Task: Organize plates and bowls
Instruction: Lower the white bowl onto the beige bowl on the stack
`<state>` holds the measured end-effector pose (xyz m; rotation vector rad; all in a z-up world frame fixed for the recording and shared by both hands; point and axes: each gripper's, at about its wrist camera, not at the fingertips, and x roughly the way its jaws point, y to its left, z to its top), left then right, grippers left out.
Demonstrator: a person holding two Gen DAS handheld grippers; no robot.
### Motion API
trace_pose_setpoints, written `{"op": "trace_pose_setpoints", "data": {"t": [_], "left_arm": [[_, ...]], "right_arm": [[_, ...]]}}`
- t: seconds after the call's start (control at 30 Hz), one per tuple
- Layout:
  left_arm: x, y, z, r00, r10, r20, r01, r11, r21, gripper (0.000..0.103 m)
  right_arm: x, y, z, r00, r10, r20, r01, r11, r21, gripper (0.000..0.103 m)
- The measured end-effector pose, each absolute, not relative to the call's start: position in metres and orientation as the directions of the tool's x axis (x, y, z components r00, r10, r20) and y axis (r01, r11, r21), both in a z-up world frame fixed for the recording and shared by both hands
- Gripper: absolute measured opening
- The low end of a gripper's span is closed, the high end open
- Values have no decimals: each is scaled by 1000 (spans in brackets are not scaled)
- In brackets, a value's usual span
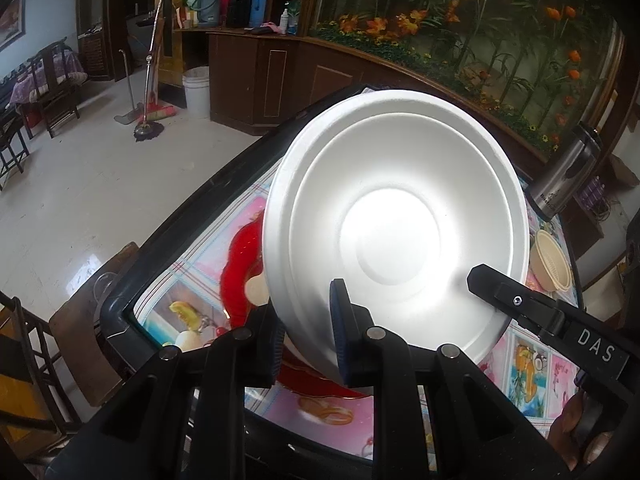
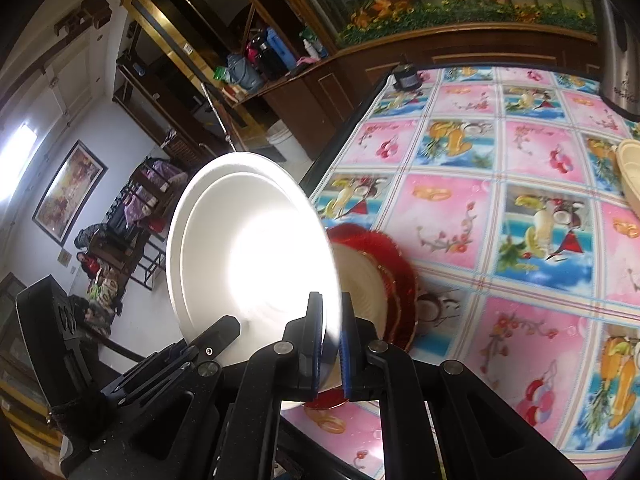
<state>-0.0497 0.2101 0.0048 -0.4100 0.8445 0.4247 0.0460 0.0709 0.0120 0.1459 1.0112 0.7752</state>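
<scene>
Right wrist view, white bowl [image 2: 256, 256] rim clamped in right tool [image 2: 331, 344], tilted above red plate [image 2: 394, 276]

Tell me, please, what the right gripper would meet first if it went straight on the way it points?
Probably the red plate on the table, just beyond the white bowl that the right gripper already clamps; depth is uncertain.

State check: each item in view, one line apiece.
white bowl: lifted and tilted, gripped at its rim by both grippers
left gripper: shut on the bowl's rim
right gripper: shut on the bowl's rim
red plate: flat on the table under the bowl
beige basket: upright on the table, apart
</scene>
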Motion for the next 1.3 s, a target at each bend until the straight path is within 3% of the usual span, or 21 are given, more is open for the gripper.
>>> {"op": "trace_pose_setpoints", "data": {"t": [0.93,1.23,1.3], "left_arm": [[-54,222,-19,532,170,-829,-522,838,-163,19],[-54,229,-20,526,146,-838,-528,829,-187,19],[-56,231,-19,531,146,-835,-532,824,-194,26]], "right_arm": [[50,89,-27,201,616,-761,-485,738,469,7],[56,88,-37,165,618,-769,-443,743,502,14],[56,86,-34,170,624,-762,-441,740,508,19]]}}
